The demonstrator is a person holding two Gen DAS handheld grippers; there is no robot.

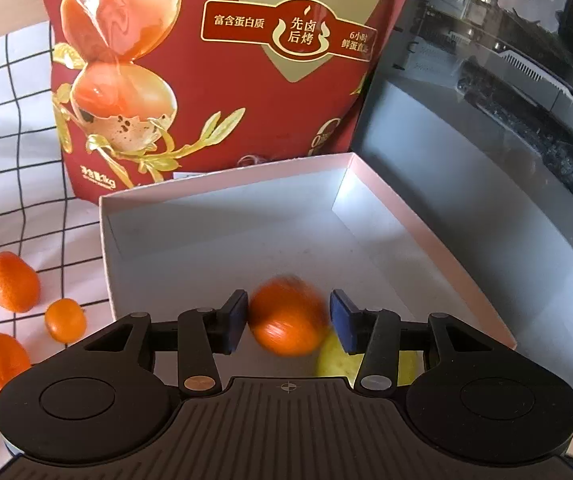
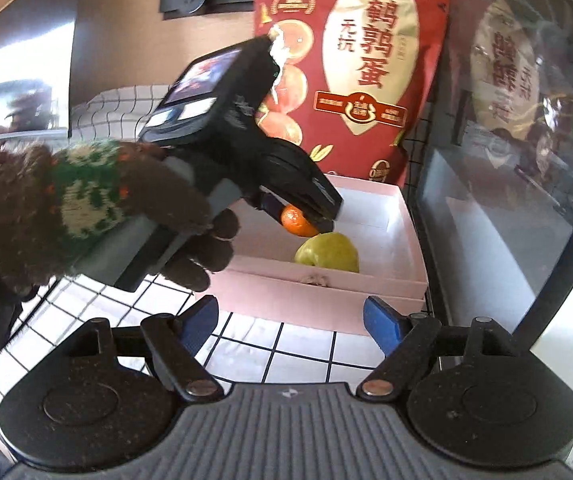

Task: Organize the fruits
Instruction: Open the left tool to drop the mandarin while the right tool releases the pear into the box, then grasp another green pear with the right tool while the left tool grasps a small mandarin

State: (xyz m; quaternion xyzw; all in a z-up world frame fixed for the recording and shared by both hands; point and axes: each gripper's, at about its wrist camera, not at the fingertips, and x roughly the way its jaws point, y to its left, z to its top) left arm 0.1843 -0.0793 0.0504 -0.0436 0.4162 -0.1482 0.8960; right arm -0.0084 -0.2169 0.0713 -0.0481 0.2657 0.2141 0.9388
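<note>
My left gripper hangs over the pink box. A blurred mandarin sits between its blue pads, touching the left pad with a gap at the right pad, just above a green apple lying in the box. The right wrist view shows the same gripper, mandarin, apple and box. Three more mandarins lie on the checked cloth left of the box. My right gripper is open and empty in front of the box.
A tall red snack bag stands right behind the box, also seen in the right wrist view. A glass-sided computer case stands close on the right. The checked cloth covers the table.
</note>
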